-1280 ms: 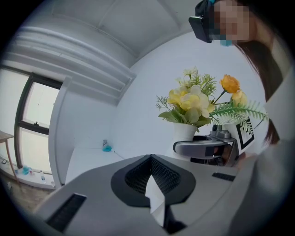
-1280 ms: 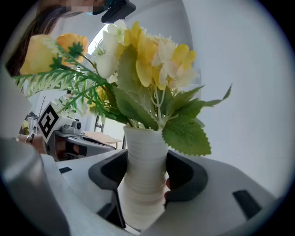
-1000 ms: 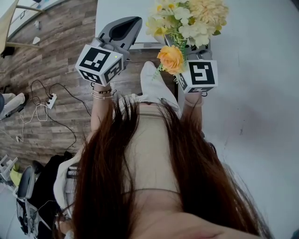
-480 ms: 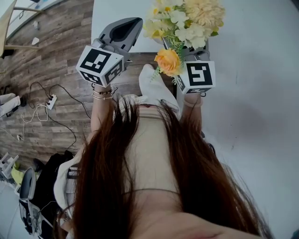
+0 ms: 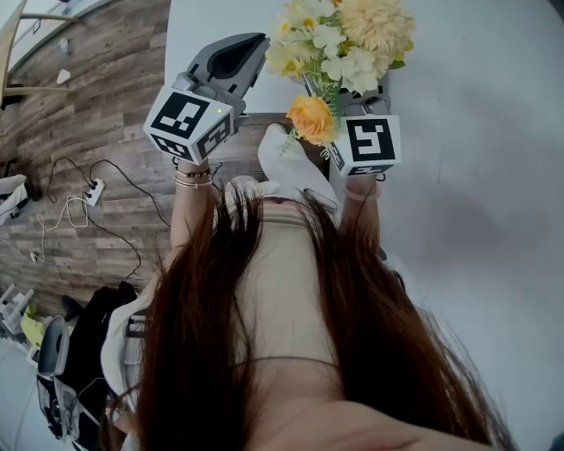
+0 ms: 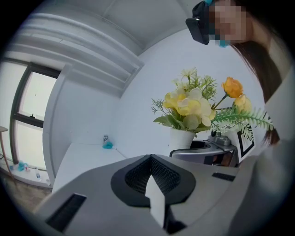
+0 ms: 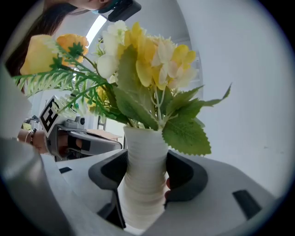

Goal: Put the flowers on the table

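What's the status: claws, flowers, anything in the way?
Right claw shut on the white vase, flowers upright, not yet set down. Left claw shut, empty, alongside. No obstruction visible on the table nearby.

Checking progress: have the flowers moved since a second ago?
Yes. The flowers have come slightly forward over the table: its near edge now lies closer to the orange bloom.
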Demonstrator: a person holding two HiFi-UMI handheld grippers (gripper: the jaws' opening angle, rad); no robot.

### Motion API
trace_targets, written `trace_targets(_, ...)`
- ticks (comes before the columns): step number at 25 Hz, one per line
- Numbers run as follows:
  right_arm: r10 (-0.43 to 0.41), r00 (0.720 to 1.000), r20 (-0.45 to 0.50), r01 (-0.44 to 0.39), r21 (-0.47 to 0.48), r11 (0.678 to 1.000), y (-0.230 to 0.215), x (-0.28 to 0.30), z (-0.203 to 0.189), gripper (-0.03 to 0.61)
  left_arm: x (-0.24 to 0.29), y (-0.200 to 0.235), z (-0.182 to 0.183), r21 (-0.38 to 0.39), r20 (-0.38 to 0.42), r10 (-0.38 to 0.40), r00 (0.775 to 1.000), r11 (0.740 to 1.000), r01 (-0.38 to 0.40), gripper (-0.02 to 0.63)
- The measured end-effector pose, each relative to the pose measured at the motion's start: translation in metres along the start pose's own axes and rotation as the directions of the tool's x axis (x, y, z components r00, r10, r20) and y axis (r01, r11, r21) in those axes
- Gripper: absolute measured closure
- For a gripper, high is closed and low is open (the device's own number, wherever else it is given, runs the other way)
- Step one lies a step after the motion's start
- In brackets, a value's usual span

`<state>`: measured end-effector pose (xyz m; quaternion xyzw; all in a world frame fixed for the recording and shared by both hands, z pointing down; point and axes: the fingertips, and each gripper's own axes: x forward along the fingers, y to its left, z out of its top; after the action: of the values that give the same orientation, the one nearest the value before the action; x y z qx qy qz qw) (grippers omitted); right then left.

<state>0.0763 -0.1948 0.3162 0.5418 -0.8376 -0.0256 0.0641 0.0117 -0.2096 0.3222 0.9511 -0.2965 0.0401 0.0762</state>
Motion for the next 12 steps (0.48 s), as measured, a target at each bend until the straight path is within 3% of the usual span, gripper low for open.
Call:
trace_targets(6, 0.020, 1.000, -0.017, -0.020, -0.004, 1.000, -0.019, 0.034, -0.010, 0.307, 0.022, 0.030, 0.001, -0.008, -0.011, 0.023, 1.000, 1.000, -0.023, 0.611)
trace_targets(12, 0.049, 0.998, -0.031, -0.049, 0.003, 0.999, -0.055, 0.090, 0.003, 0.307, 0.059, 0.075, 0.024, -0.030, -0.028, 0.049, 0.998, 0.998, -0.050, 0.611)
